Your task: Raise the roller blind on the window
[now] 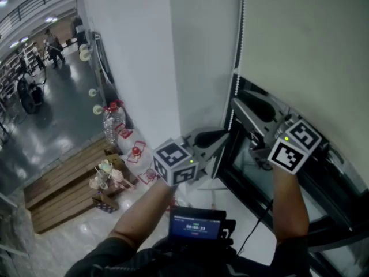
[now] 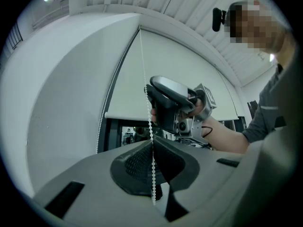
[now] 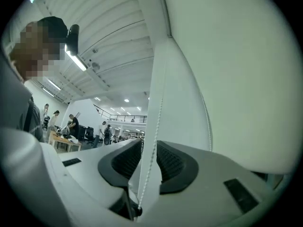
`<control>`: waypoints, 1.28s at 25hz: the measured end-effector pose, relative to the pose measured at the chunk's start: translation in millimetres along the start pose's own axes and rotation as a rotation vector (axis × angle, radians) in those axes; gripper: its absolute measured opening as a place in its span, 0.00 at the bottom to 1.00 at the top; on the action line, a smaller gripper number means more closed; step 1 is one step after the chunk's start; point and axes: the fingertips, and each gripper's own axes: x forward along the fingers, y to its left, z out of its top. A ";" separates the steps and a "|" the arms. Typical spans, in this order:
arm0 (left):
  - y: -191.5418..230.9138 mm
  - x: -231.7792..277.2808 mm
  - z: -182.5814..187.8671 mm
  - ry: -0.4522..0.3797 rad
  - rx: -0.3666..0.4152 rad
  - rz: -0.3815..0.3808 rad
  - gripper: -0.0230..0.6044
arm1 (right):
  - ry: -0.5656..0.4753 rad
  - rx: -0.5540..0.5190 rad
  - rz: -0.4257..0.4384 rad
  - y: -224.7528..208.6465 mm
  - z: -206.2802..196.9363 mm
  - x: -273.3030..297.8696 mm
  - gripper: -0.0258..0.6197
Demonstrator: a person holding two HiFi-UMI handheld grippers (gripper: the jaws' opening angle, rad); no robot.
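Observation:
The cream roller blind [image 1: 305,39] covers the upper window, with its white bead chain [image 1: 237,68] hanging down its left edge. My left gripper [image 1: 226,137] sits low on the chain. In the left gripper view the left gripper [image 2: 151,144] is shut on the bead chain [image 2: 150,126], whose strand runs up to the blind [image 2: 175,74]. My right gripper [image 1: 235,104] is higher on the chain, just above the left one. Seen in its own view, the right gripper [image 3: 148,148] stands open, and the chain [image 3: 152,141] passes loosely between the pads without touching them.
A white wall [image 1: 144,56] stands left of the dark window frame [image 1: 277,178]. Far below lie wooden pallets [image 1: 63,195], plastic bottles [image 1: 112,123] and small items. A device with a lit screen [image 1: 196,224] hangs at the person's chest. People stand in the distant hall.

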 end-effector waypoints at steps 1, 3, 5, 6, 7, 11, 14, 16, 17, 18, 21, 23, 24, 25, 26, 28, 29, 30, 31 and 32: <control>-0.7 -0.4 1.2 -0.002 -0.002 -0.004 0.05 | -0.002 0.000 0.001 -0.4 3.9 5.6 0.16; -2.3 -1.2 2.8 -0.007 0.001 -0.010 0.05 | -0.004 -0.001 -0.013 -3.4 6.3 12.8 0.10; -2.8 -2.8 2.2 -0.005 0.013 -0.011 0.05 | -0.011 -0.001 -0.028 -4.3 4.2 14.4 0.06; -2.5 -3.9 2.0 -0.003 0.020 -0.009 0.05 | -0.020 0.005 -0.031 -3.5 3.1 13.8 0.05; -2.1 -4.8 1.9 -0.003 0.024 -0.008 0.05 | -0.030 0.014 -0.031 -2.6 2.2 13.1 0.05; -0.2 -3.5 -0.9 -0.005 0.013 -0.008 0.05 | -0.058 0.050 -0.026 -5.8 1.3 11.8 0.04; -1.0 -2.0 -1.7 -0.013 0.000 -0.013 0.05 | -0.060 0.040 -0.034 -5.7 -0.1 11.3 0.04; -2.1 -1.3 -6.8 -0.003 -0.011 -0.015 0.05 | -0.049 0.036 -0.040 -4.8 -5.3 10.4 0.04; -2.9 -0.6 -10.7 0.004 -0.019 -0.016 0.05 | -0.044 0.040 -0.044 -5.2 -9.6 9.3 0.04; -3.5 0.3 -15.8 0.013 -0.028 -0.017 0.05 | -0.039 0.048 -0.047 -6.1 -14.9 7.8 0.04; -4.2 1.8 -34.5 0.041 -0.052 -0.015 0.05 | -0.021 0.074 -0.055 -8.4 -34.1 3.9 0.04; -4.1 1.4 -47.0 0.062 -0.064 -0.011 0.05 | -0.002 0.085 -0.057 -7.6 -46.8 2.9 0.04; -3.6 0.6 -53.9 0.074 -0.066 -0.009 0.05 | 0.009 0.091 -0.059 -6.8 -53.4 2.7 0.04; -3.1 -0.6 -61.0 0.087 -0.070 -0.006 0.05 | 0.019 0.099 -0.060 -6.1 -60.2 2.2 0.04; -2.6 -2.1 -68.1 0.098 -0.077 -0.004 0.05 | 0.028 0.108 -0.062 -5.4 -67.2 1.4 0.04; -2.4 -5.7 -80.3 0.112 -0.104 -0.003 0.05 | 0.040 0.126 -0.063 -4.2 -80.2 -0.7 0.04; -3.1 -7.6 -85.4 0.116 -0.123 -0.005 0.05 | 0.045 0.134 -0.062 -3.2 -85.9 -1.8 0.04; -4.0 -9.4 -90.1 0.121 -0.138 -0.007 0.05 | 0.052 0.139 -0.061 -2.0 -91.1 -2.7 0.04; -4.4 -11.2 -94.6 0.125 -0.148 -0.005 0.05 | 0.057 0.144 -0.061 -0.9 -95.5 -3.6 0.04; -4.4 -12.6 -98.4 0.128 -0.151 -0.003 0.05 | 0.059 0.148 -0.062 -0.2 -98.8 -4.6 0.04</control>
